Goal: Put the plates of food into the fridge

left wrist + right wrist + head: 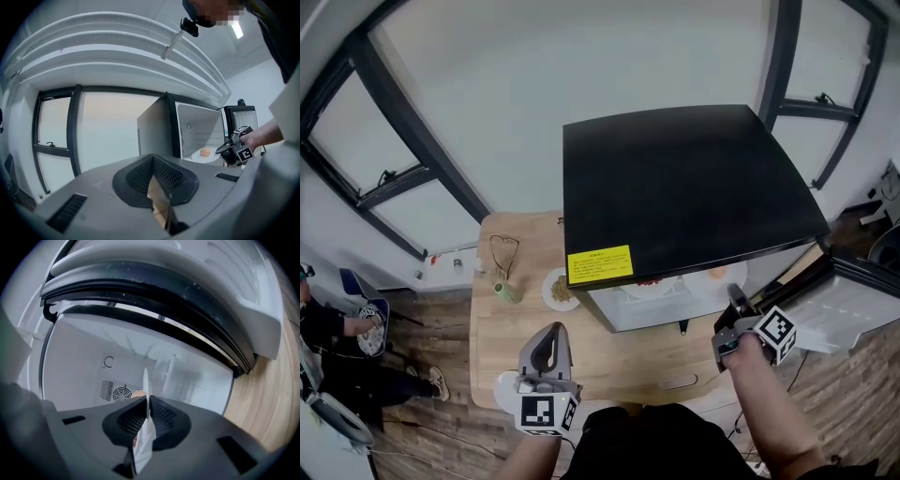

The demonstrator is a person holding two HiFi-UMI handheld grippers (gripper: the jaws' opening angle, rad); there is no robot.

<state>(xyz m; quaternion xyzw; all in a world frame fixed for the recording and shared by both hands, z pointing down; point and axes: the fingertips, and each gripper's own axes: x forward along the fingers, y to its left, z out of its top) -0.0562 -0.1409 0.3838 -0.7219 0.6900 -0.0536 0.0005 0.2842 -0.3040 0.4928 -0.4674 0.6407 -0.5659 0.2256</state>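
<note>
1. At the mouth of the fridge (684,178), toward 1 o'clock from us in the head view, the right gripper (737,305) is pinched tight on the rim of a white plate (711,278). Its own view shows that rim edge-on between the closed pads.
2. The white plate carries one orange piece of food (205,152) and sits level at the threshold of the open compartment, with the door (853,314) swung out at 3 o'clock. We cannot tell whether it rests on the shelf yet.
3. The left gripper (551,336), at 7 o'clock over the table (628,361), has its jaws together and nothing in them. The tan sliver low between them looks to us like table wood.
4. Not yet loaded: a second plate of food (560,289) on the table, at 9 o'clock of the fridge front. A white dish (506,386) lies at the near-left corner, its contents hidden.
5. Something pale with red flecks (652,284) lies inside, at 9 o'clock of the held plate; it is too shaded to name.
6. Step in hand, as we judge it: loading this plate.
7. The next move calls for carrying it deeper and level, setting it down clear of the item inside, then opening the jaws and backing straight out.
</note>
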